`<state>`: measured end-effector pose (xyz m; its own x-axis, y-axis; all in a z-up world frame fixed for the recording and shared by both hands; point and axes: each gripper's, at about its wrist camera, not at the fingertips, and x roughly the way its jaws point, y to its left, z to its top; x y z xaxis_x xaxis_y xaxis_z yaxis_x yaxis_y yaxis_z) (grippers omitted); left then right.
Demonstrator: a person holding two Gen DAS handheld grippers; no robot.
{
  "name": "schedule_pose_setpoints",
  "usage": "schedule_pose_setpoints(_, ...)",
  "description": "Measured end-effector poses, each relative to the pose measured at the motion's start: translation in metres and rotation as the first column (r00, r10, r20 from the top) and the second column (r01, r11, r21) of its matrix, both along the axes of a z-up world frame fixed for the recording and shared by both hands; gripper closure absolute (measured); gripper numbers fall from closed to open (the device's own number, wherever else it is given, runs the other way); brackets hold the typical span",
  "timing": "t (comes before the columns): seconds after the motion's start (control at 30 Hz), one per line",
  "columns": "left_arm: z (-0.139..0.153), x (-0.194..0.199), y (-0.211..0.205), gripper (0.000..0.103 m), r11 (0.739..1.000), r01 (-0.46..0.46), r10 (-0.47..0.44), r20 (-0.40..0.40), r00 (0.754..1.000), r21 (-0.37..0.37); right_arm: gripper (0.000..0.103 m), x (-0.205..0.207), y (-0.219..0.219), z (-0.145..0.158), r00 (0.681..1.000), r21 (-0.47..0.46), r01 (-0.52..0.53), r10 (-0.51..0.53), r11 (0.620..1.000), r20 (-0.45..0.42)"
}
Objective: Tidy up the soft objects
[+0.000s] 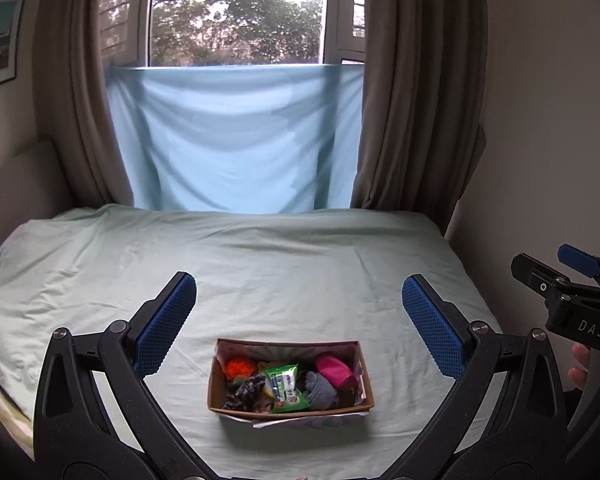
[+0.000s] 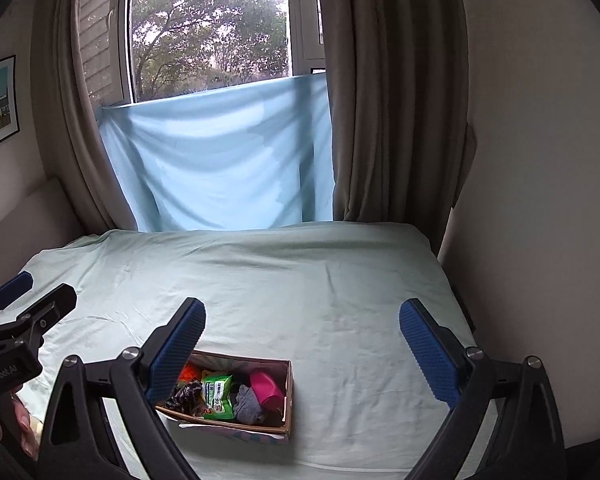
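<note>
The left gripper is hovering with its blue pads spread wide, gripping nothing. The right gripper is likewise gaping and empty. Below both, a cardboard box is sitting on the pale green bedsheet, holding an orange ball, a green packet, a grey sock and a pink pouch.

left tongs spread wide, right tongs likewise, both seemingly empty

"DAS" on right tool body; "GenRobot.AI" on left tool body; green packet print illegible.
</note>
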<state>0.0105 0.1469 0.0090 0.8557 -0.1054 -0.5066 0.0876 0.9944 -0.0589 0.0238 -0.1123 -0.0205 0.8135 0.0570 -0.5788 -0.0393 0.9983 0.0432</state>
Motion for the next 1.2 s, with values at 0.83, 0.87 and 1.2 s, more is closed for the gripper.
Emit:
schedule_pose_setpoints(0.83,0.005,-0.011,-0.003,0.001,1.000,0.013,-0.013,0.029,1.000,0.002,0.006,-0.008,-0.005,0.008,0.999,-0.003,0.026,-0.025,1.000,0.038)
schedule_pose_setpoints(0.87,0.006,-0.012,-0.003,0.001,1.000,0.011,-0.011,0.035,0.999,0.000,0.006,-0.008,-0.005,0.008,0.999,-0.003,0.025,-0.025,1.000,0.039)
schedule_pose_setpoints(1.2,0.007,-0.016,-0.002,0.001,1.000,-0.007,0.006,0.055,0.998,0.018,0.006,-0.007,-0.004,0.009,0.999,-0.006,0.028,-0.028,1.000,0.047)
